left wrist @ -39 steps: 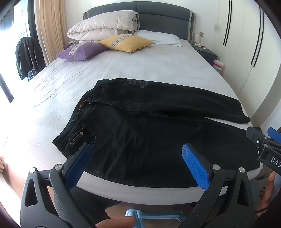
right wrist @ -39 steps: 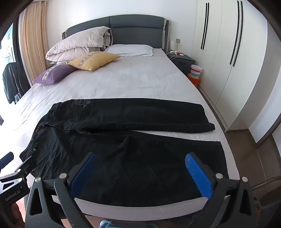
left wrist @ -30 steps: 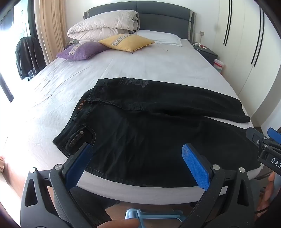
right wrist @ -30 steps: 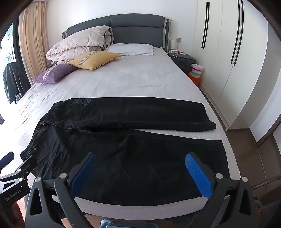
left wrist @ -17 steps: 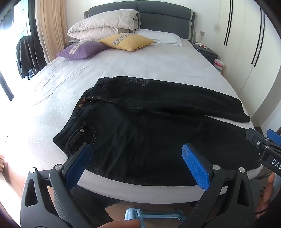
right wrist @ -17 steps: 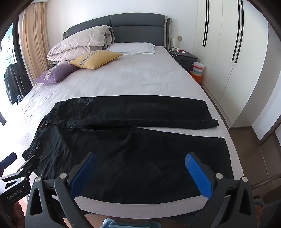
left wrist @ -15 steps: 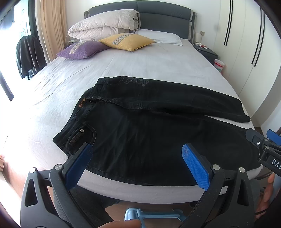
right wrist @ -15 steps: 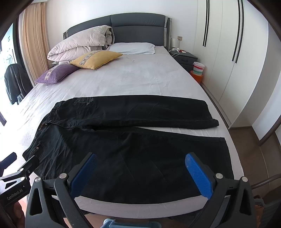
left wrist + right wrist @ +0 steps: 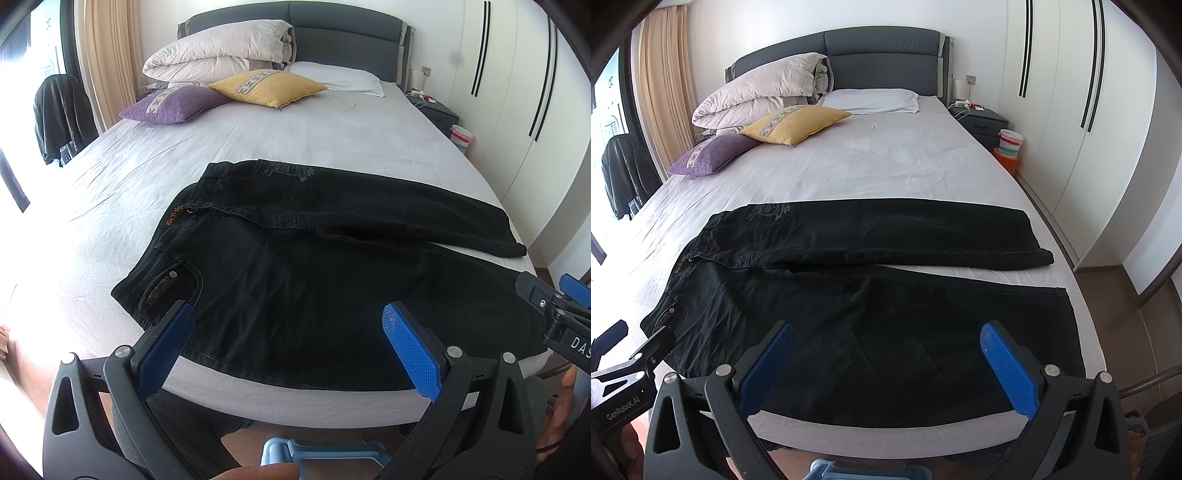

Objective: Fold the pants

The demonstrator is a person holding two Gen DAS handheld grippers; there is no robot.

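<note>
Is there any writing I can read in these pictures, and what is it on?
"GenRobot.AI": on the left gripper, seen from the right wrist view.
"DAS", cut off by the frame edge: on the right gripper, seen from the left wrist view.
Orange stitching on the waistband of the pants: too small to read.
Grey print near the waist: blurred, unreadable.

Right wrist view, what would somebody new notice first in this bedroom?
The black pants spread flat across the foot of the bed, waistband left, legs running right. Behind them, a yellow cushion and purple cushion sit by the headboard. Both grippers, right gripper and left gripper, hover open at the near edge.
</note>
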